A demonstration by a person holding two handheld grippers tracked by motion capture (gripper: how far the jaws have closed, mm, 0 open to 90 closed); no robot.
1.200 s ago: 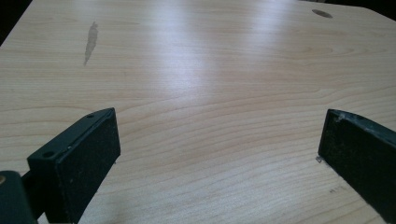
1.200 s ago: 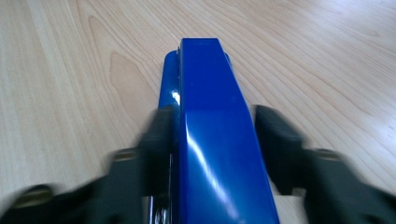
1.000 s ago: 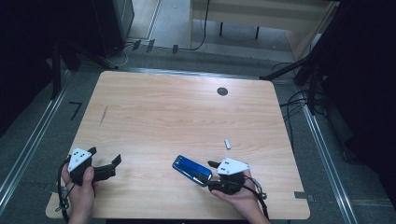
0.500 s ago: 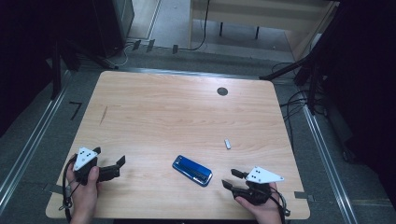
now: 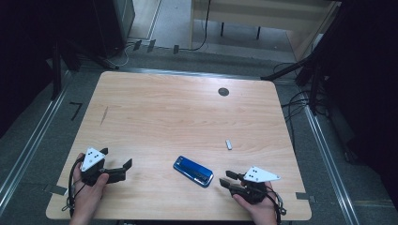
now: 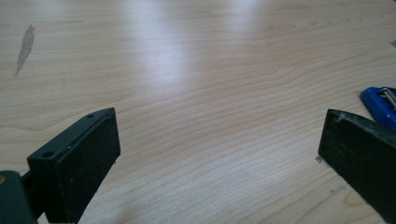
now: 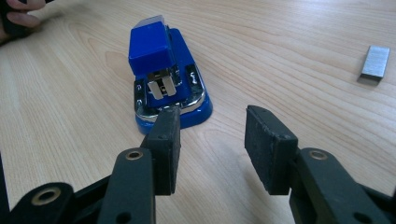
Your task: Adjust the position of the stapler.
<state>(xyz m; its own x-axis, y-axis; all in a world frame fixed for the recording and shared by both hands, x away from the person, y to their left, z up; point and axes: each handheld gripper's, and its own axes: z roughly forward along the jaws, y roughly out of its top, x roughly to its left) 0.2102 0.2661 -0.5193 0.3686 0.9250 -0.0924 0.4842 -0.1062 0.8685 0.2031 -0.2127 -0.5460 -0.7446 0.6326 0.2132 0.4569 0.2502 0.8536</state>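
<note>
1. A blue plastic stapler with a chrome metal base (image 5: 193, 170) lies flat on the pale wooden table (image 5: 178, 112), near the table's near edge and a little right of its middle. Nothing holds it.
2. The right gripper (image 5: 228, 179) rests on the table just to the right of the stapler, apart from it. In the right gripper view its jaws stand partly open, with a moderate gap and nothing between them, and they point at the stapler's near end (image 7: 166, 77), where the chrome spring clip shows.
3. The left gripper (image 5: 121, 167) sits near the table's left near corner, well apart from the stapler. Its jaws are spread wide and empty; in the left gripper view the stapler's blue end (image 6: 380, 101) peeks in at the far right.
4. A small grey metal block, which looks like a strip of staples (image 5: 228, 145), lies on the table beyond the right gripper, apart from the stapler.
5. Judged from this layout, the step in hand is an approach: neither gripper has a grasp, and the stapler and the staple strip are separate.
6. The next move probably calls for the right gripper to advance and close across the stapler's narrow body, or to turn toward the staple strip. The left gripper would need to travel right to steady the stapler's base.
</note>
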